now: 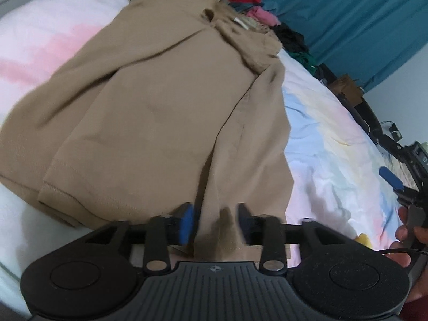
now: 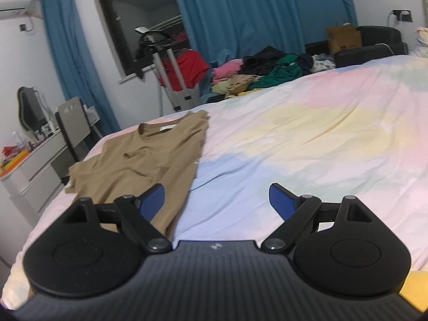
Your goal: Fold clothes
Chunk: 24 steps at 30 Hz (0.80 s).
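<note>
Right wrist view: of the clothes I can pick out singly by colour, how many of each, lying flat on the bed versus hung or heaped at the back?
Tan, flat on the bed: 1, the tan shirt
Red, hung at the rack: 1, the red garment
Pink, in the heap: 1, the pink garment
Green, in the heap: 1, the green garment
Total: 4. The heap's dark pieces overlap too much to count.
</note>
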Tool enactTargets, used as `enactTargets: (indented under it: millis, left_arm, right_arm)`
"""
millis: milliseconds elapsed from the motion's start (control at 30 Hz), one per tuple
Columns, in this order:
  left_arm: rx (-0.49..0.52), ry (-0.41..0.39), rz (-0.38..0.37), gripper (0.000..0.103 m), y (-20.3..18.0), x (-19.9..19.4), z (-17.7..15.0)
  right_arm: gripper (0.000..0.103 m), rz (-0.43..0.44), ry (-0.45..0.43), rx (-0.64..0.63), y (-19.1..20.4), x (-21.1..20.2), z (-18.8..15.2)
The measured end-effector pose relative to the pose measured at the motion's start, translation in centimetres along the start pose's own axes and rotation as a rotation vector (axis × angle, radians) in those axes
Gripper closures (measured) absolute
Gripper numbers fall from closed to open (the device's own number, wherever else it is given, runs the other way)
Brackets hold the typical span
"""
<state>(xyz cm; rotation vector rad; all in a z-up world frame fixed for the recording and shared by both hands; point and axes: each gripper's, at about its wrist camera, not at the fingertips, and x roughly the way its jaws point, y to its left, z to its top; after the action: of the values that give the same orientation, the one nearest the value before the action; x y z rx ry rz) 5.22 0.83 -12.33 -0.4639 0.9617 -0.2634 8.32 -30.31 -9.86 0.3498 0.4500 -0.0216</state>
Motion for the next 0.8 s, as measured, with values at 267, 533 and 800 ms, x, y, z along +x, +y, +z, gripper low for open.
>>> enactTargets:
  millis: [267, 533, 800]
  left_arm:
    - [0.055, -0.071, 0.056, 0.022, -1.2, -2.2, 1.4]
    - [-0.053, -0.1, 0.071, 0.021, -0.2, 1.9, 10.0]
    - [-0.195, -0.199, 0.027, 0.021, -0.9, 10.5, 19.9]
  right_arm:
    - [0.017, 0.038, 0.002, -0.039, 1.8, -0.2, -0.4]
    - [0.017, 0.025, -0.009, -0.03, 2.6, 0.3, -0.7]
    - [0.017, -0.019, 0.008, 0.02, 1.7, 3.6, -0.6]
